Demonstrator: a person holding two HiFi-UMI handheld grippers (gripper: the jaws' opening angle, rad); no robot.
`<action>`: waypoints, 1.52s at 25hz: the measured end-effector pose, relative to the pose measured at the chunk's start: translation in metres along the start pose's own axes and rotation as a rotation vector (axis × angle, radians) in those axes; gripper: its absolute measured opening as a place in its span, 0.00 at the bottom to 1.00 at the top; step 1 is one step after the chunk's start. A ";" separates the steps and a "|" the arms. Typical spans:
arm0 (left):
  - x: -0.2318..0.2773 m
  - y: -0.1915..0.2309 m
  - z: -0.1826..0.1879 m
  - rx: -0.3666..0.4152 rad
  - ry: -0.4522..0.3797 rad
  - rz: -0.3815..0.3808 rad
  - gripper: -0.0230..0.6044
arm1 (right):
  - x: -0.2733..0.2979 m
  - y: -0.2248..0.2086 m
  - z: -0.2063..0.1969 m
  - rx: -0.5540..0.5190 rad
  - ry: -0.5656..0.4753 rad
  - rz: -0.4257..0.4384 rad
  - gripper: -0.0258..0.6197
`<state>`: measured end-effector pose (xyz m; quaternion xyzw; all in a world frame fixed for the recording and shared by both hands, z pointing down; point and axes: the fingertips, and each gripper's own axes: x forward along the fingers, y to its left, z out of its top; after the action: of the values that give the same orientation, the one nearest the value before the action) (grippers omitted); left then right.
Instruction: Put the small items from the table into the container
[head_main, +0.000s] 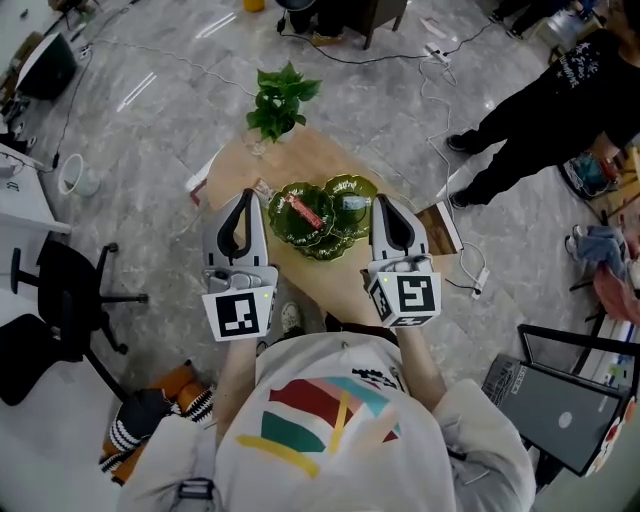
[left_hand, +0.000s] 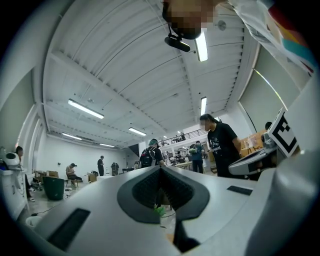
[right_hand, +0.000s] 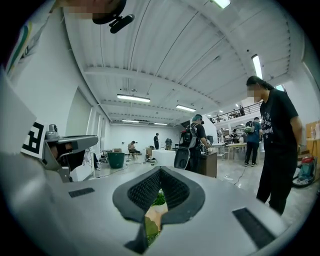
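Head view: I hold the left tool and right tool above the light wooden desk, both pinched closed on nothing. Between them sits the green leaf-shaped dish container, holding what looks like a red wrapped item. A leafy potted plant stands at its twelve o'clock.
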<state>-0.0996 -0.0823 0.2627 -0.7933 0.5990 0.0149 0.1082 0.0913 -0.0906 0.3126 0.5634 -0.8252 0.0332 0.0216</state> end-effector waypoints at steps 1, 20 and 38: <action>-0.002 0.002 0.000 -0.002 0.000 0.007 0.05 | 0.000 0.003 -0.002 0.001 0.007 0.010 0.06; -0.010 0.068 -0.028 0.049 0.093 0.141 0.05 | 0.029 0.053 -0.039 0.082 0.086 0.122 0.06; 0.047 0.205 -0.129 -0.087 0.108 -0.177 0.05 | 0.171 0.199 -0.089 0.218 0.184 -0.132 0.06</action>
<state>-0.2955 -0.2046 0.3495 -0.8466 0.5304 -0.0114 0.0422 -0.1564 -0.1702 0.4073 0.6100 -0.7725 0.1723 0.0380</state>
